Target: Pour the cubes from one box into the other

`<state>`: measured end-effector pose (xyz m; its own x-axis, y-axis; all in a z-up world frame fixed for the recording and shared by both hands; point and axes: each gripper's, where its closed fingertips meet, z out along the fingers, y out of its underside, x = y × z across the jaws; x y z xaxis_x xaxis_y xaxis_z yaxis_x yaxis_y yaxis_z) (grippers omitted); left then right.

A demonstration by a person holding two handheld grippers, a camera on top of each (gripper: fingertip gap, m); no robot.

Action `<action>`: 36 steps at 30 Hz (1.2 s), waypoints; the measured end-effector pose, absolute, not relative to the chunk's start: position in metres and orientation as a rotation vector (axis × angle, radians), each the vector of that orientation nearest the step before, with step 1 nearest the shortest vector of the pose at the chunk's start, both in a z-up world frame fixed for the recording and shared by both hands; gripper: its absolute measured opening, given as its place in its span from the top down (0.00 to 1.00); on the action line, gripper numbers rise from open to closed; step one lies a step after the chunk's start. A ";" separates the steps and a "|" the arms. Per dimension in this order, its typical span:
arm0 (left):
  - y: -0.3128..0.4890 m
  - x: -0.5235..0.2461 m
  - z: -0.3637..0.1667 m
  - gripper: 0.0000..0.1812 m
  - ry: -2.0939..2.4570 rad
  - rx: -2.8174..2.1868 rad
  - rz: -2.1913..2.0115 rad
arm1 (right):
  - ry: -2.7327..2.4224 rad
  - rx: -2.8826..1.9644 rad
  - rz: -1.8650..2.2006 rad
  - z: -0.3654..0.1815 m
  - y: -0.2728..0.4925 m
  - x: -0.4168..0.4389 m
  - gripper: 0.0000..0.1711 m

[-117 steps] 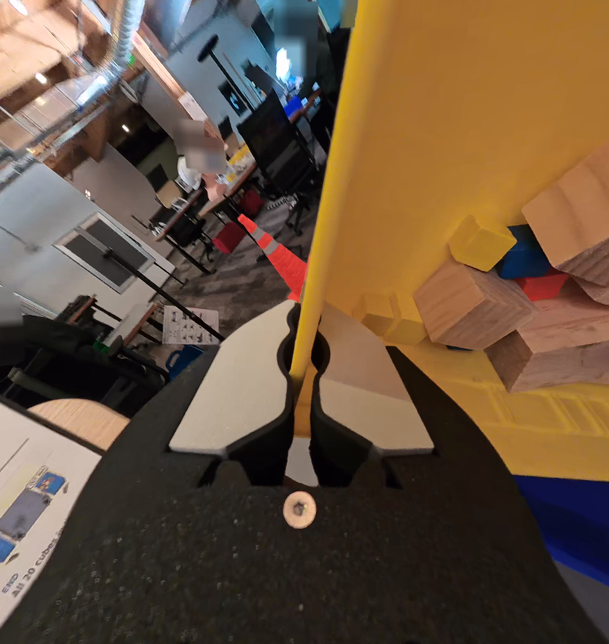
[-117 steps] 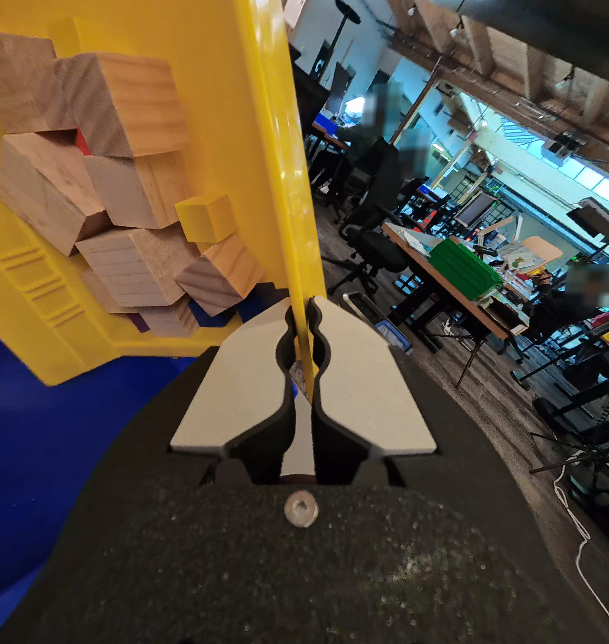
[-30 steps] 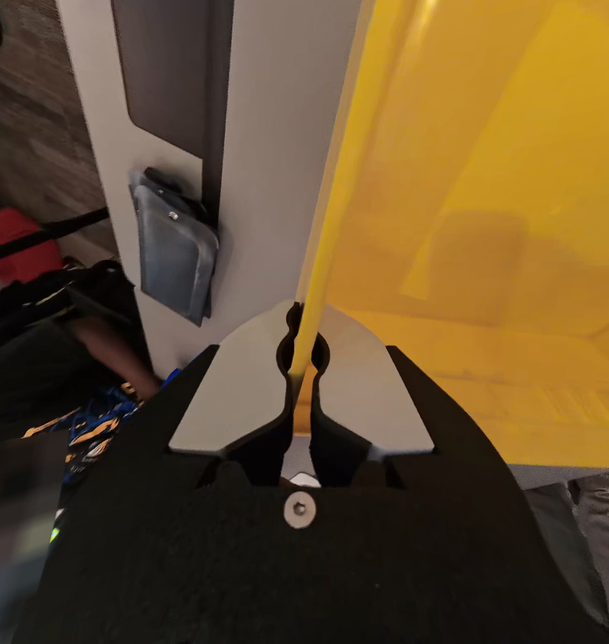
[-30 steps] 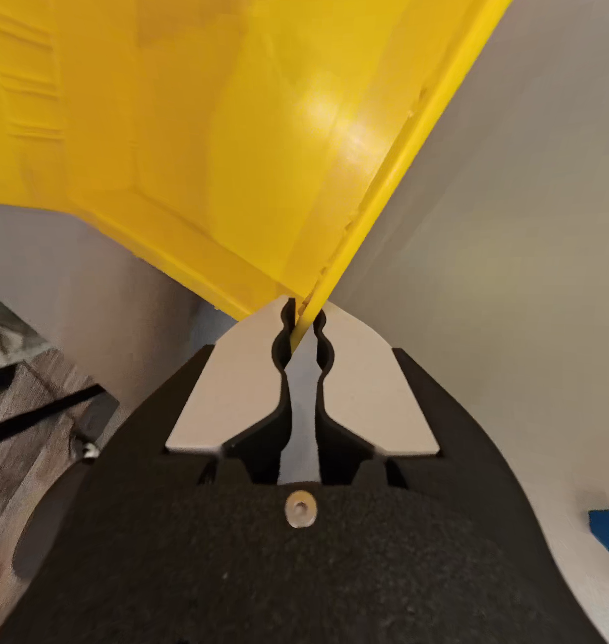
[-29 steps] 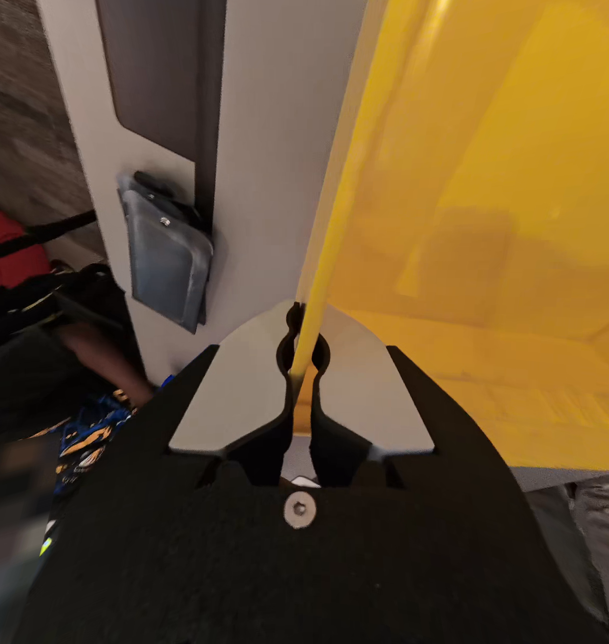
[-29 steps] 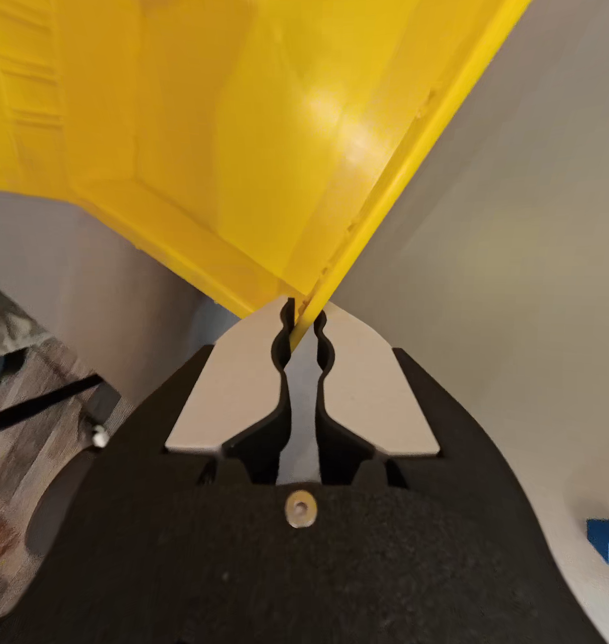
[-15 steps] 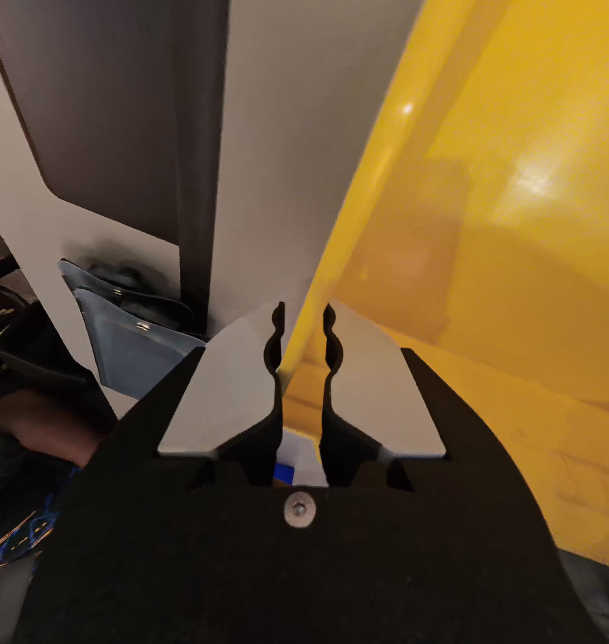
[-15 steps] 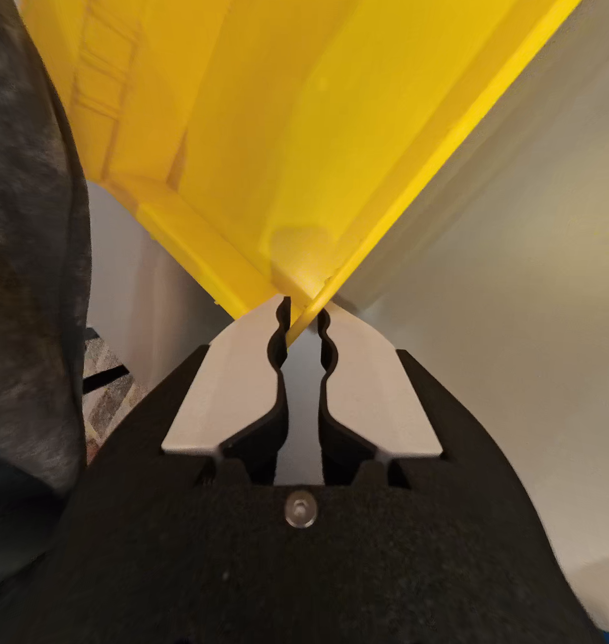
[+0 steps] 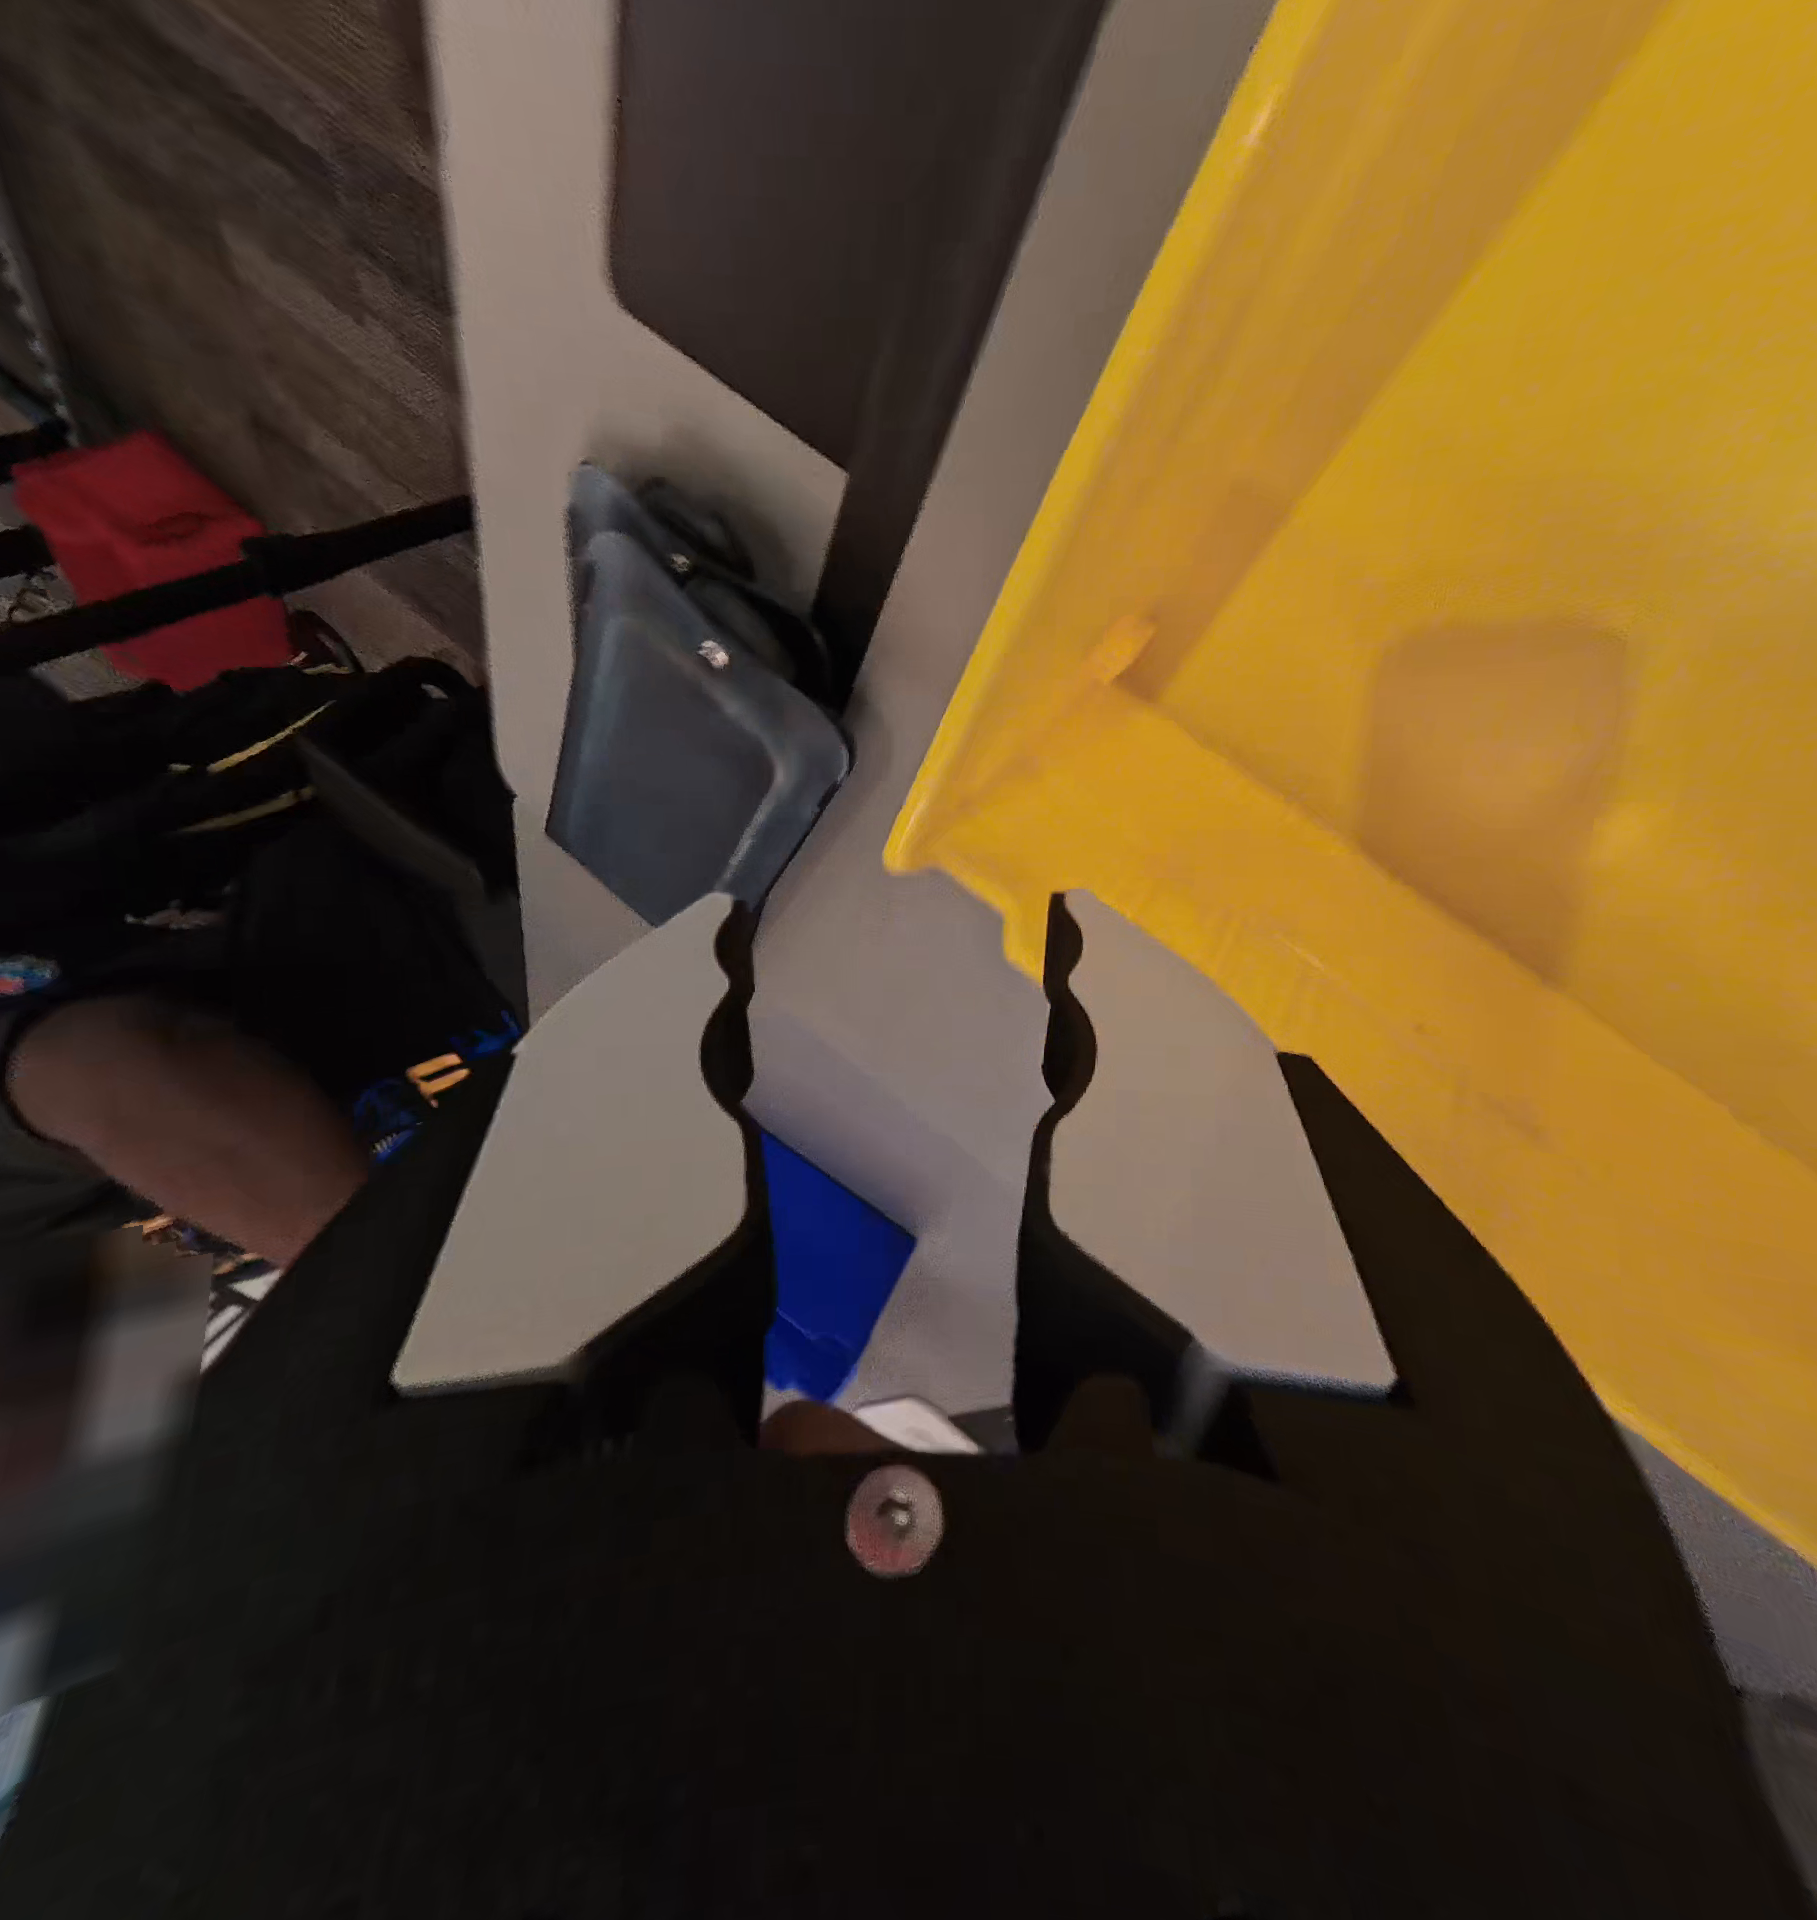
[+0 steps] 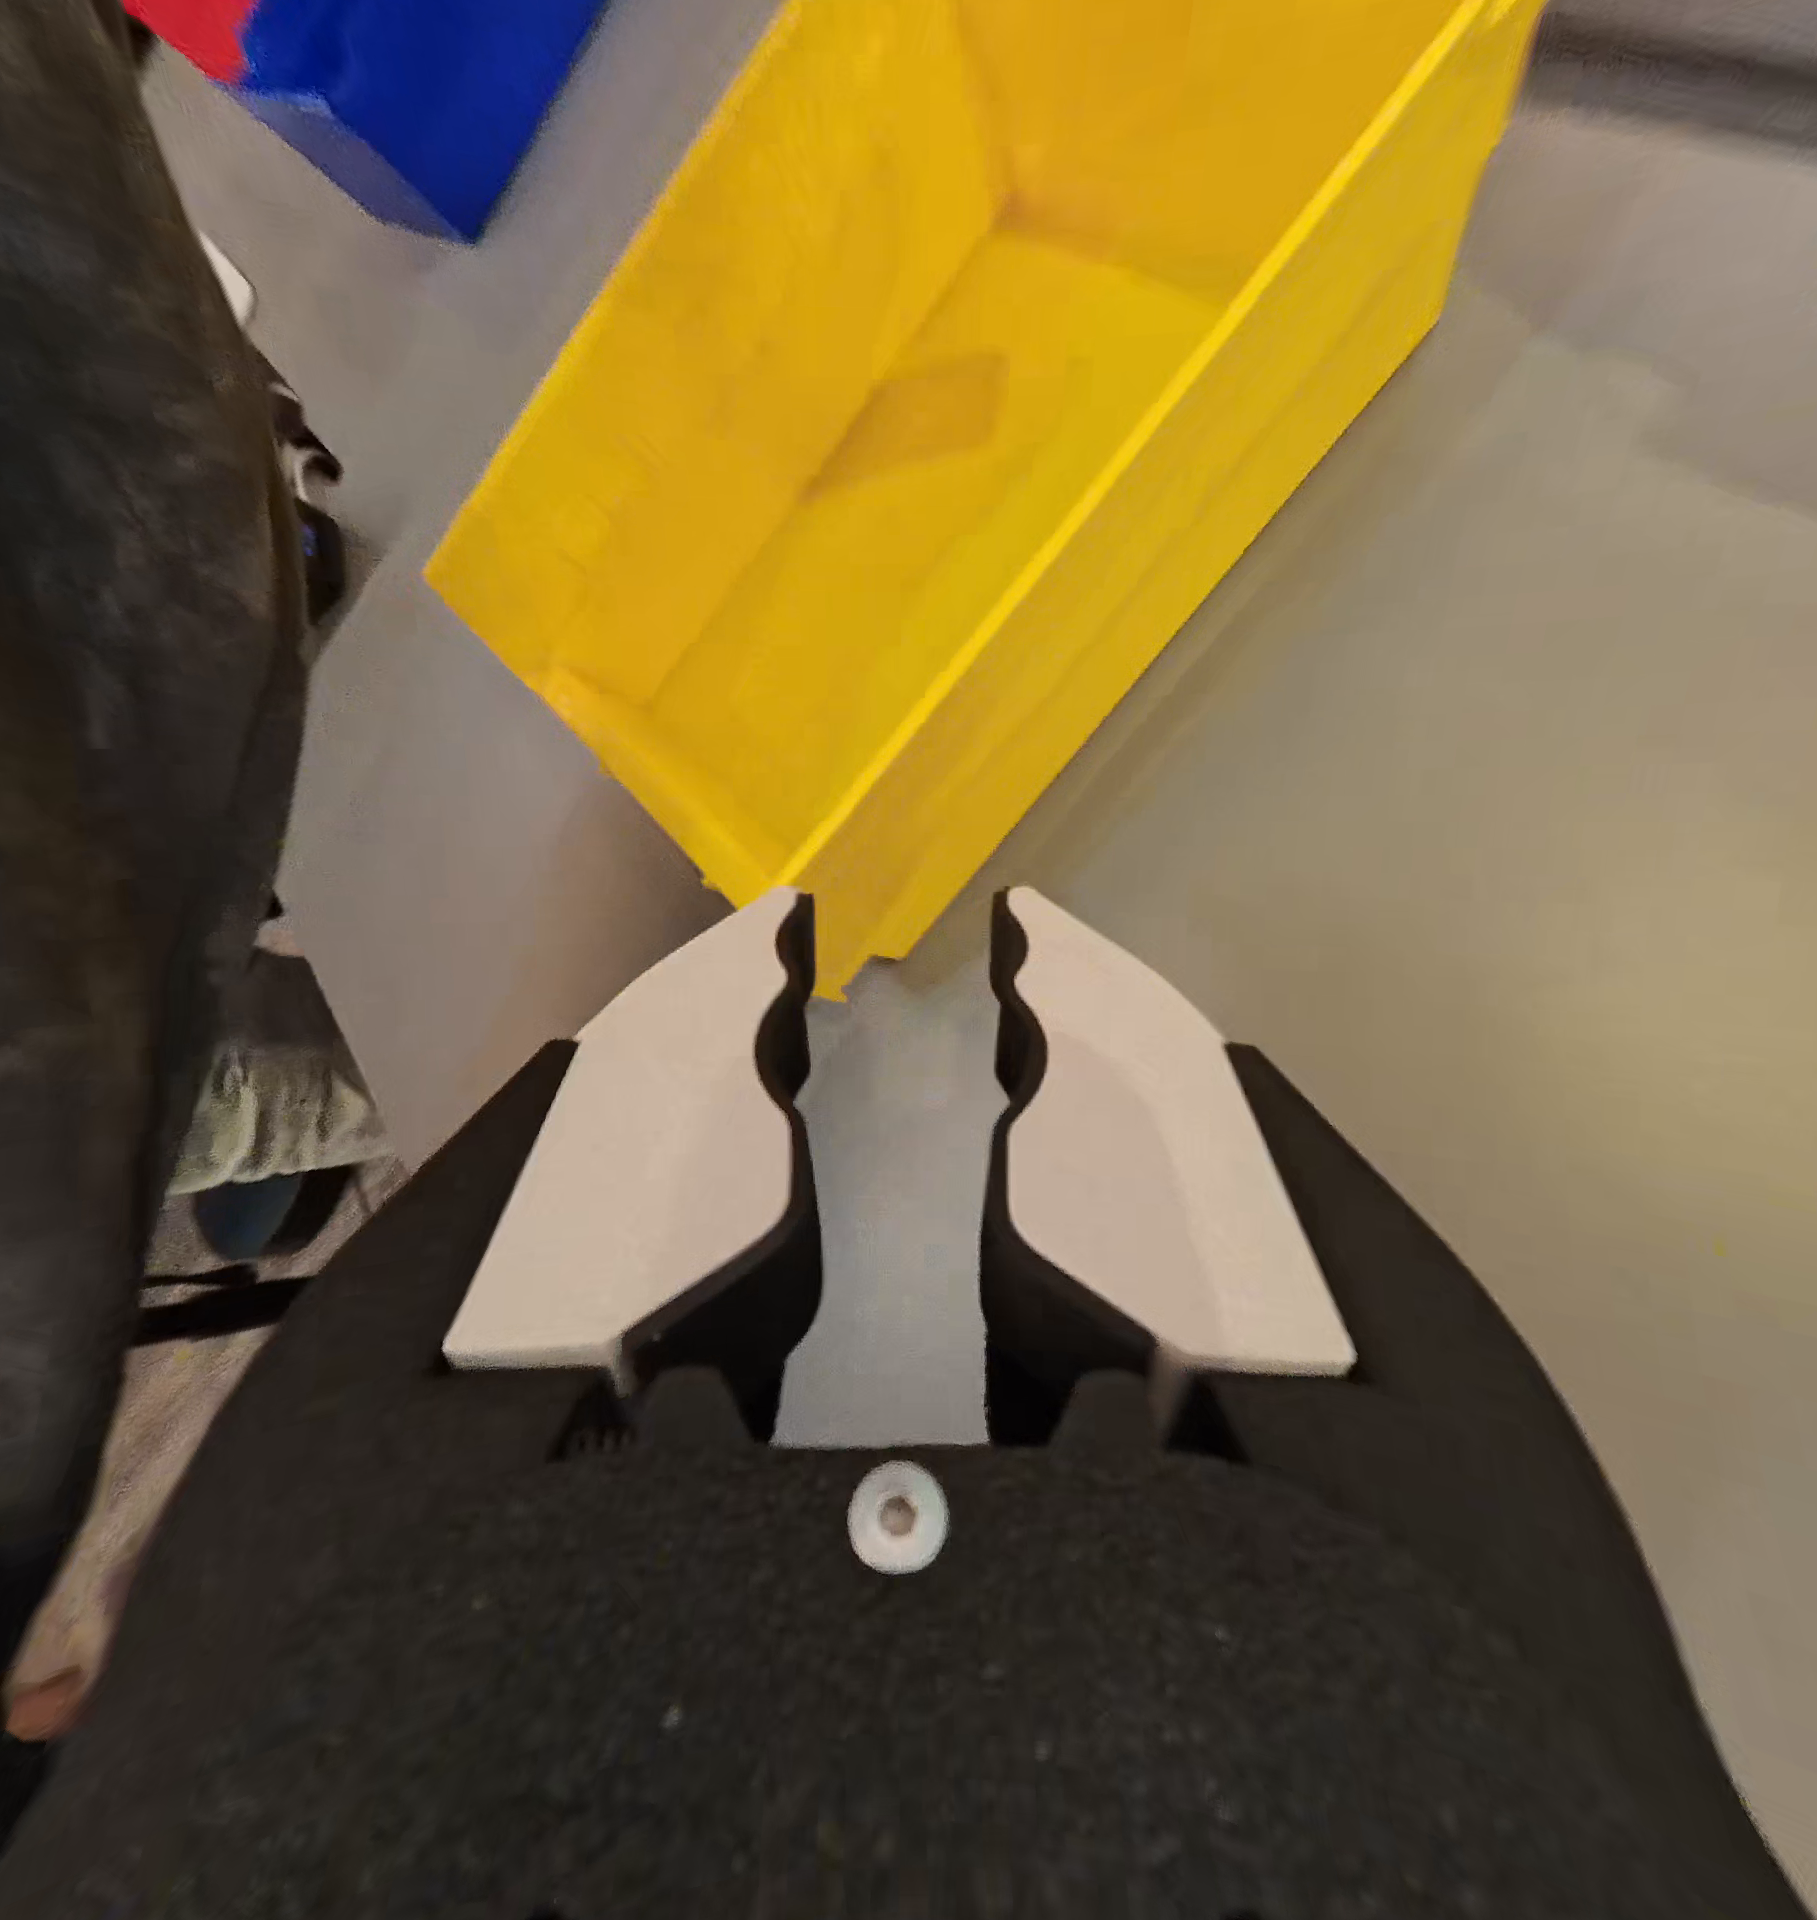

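Observation:
The yellow box sits on the grey table, and no cubes show inside it. My right gripper is open, with the box's near corner just between its fingertips, not clamped. In the left wrist view the yellow box fills the right side. My left gripper is open and empty, and the box's corner lies just beyond its right fingertip. The blue box stands at the top left of the right wrist view, with a red patch beside it. A blue piece shows between the left fingers.
A person in dark clothing stands close on the left, also seen in the left wrist view. The table edge and a grey metal bracket are left of the yellow box. A red bag lies on the floor.
Both grippers have opened and let go of the yellow box's walls, then drawn back a little. The cubes seen in the yellow box 3.9 s ago are gone from it.

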<state>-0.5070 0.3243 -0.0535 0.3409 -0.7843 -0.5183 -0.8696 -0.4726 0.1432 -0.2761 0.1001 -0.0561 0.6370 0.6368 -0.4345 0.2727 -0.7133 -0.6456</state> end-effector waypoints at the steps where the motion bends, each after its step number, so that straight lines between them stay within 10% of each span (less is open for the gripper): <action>1: 0.318 -0.502 -0.036 0.70 1.441 -2.418 0.760 | -0.705 -2.271 0.890 -0.045 0.096 -0.258 0.81; 10: 0.151 -0.398 0.082 0.72 0.476 -2.012 -0.093 | -0.529 -1.891 0.173 0.007 0.065 -0.002 0.75; 20: -0.046 -0.349 -0.094 0.73 0.055 -1.997 -0.180 | -0.109 -1.950 -0.178 -0.104 -0.051 0.233 0.73; 36: -0.054 -0.358 -0.101 0.71 0.105 -1.914 -0.098 | -0.069 -1.997 -0.080 -0.119 -0.048 0.235 0.74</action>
<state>-0.3581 -0.0544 -0.1014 0.9925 -0.1211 0.0165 -0.0255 -0.3377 -0.9409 0.2353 -0.0477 -0.1191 0.9961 0.0128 0.0877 0.0851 -0.4140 -0.9063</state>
